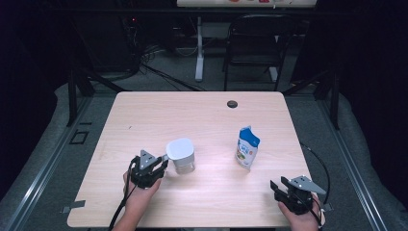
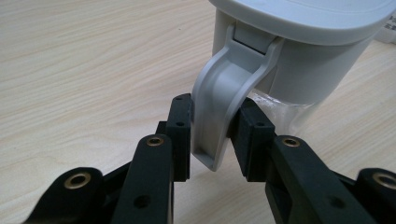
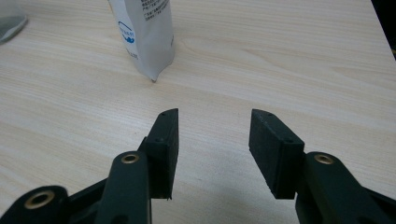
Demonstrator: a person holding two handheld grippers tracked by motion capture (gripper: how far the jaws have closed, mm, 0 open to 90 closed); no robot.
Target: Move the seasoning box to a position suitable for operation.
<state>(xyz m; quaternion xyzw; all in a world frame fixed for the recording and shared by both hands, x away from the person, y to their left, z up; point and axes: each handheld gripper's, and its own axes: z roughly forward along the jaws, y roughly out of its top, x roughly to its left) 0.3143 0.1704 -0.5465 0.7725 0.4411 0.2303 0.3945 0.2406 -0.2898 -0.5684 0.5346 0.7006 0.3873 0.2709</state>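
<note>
Table (image 1: 144, 115): pale wood, carries two things well apart. Jug (image 1: 181, 155) stands upright left of centre: white-grey lid, clear lower body, grey handle (image 2: 219, 109) hanging from a hinge under the lid. Pouch (image 1: 247, 147), white and blue, stands upright to the right of the jug with its top torn open. Left gripper (image 2: 212, 128) is clenched on the handle, fingers (image 2: 180, 130) pressing it from both sides near its lower end. Right gripper (image 3: 212, 149) hangs released over bare table near the front right edge, nothing between its fingers, the pouch ahead of it. Risk, as judged: the grip sits low on a hinged handle, so a lift could swing or tip the jug; a careless right reach could topple the open pouch.
</note>
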